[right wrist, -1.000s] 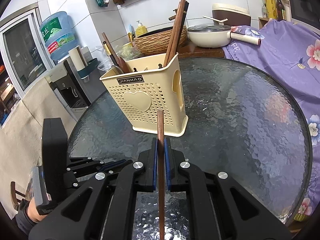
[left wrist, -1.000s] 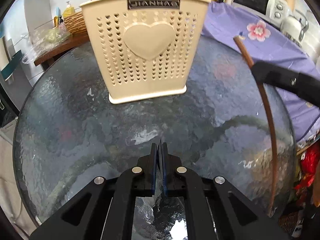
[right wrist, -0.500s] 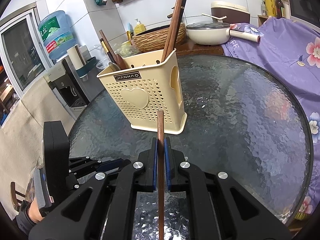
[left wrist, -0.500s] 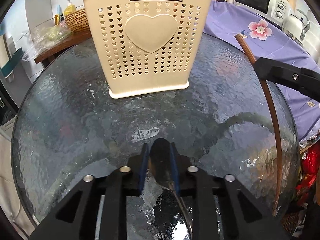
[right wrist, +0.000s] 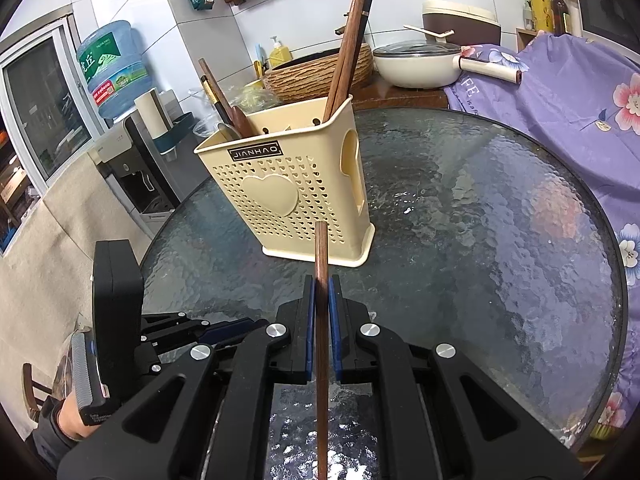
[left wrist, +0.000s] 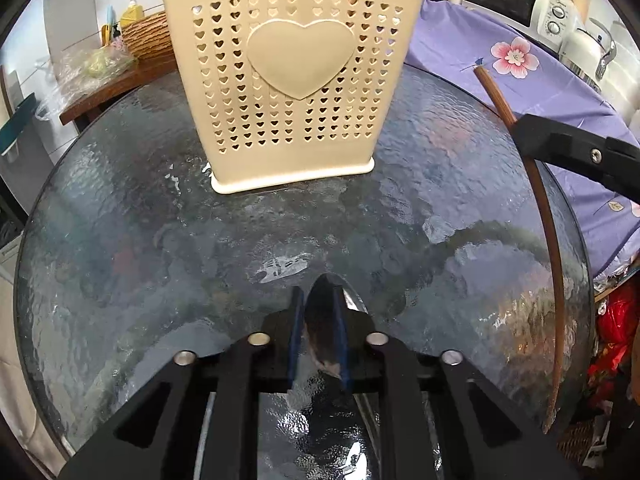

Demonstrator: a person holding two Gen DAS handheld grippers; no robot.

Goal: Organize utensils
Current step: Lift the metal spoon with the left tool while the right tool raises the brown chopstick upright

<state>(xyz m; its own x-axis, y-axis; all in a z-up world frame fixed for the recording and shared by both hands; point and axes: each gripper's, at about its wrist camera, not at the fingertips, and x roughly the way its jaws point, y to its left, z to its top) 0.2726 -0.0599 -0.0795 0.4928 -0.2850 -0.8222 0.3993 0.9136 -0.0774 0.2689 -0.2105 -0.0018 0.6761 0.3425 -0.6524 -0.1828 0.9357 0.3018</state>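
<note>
Both sets of jaws were occupied: the left gripper (left wrist: 319,320) was closing its blue pads on the bowl of a metal spoon (left wrist: 325,326) whose handle ran back beneath it, while the right gripper (right wrist: 320,320) stood pressed tight on a single brown wooden chopstick (right wrist: 321,320) held about upright, its lower end out of view. To seat them well, each piece likely needed lifting clear of the cream perforated holder's (right wrist: 288,196) rim, then lowering straight into the matching compartment. The chopstick seemed to belong at the holder's right end, where two chopsticks (right wrist: 347,56) already leaned; the spoon at the left end, beside the dark handles (right wrist: 218,98). With so shallow a pinch on a smooth curved bowl, the spoon could pivot or slip, so a slow lift seemed wise. Everything rested on a round table (right wrist: 500,240) of textured glass, slick and reflective. Around it were a purple floral cloth (right wrist: 560,92), a water dispenser bottle (right wrist: 110,68), a woven basket (right wrist: 316,76), a white lidded pot (right wrist: 416,64) and, in the left view, a microwave (left wrist: 516,0).
</note>
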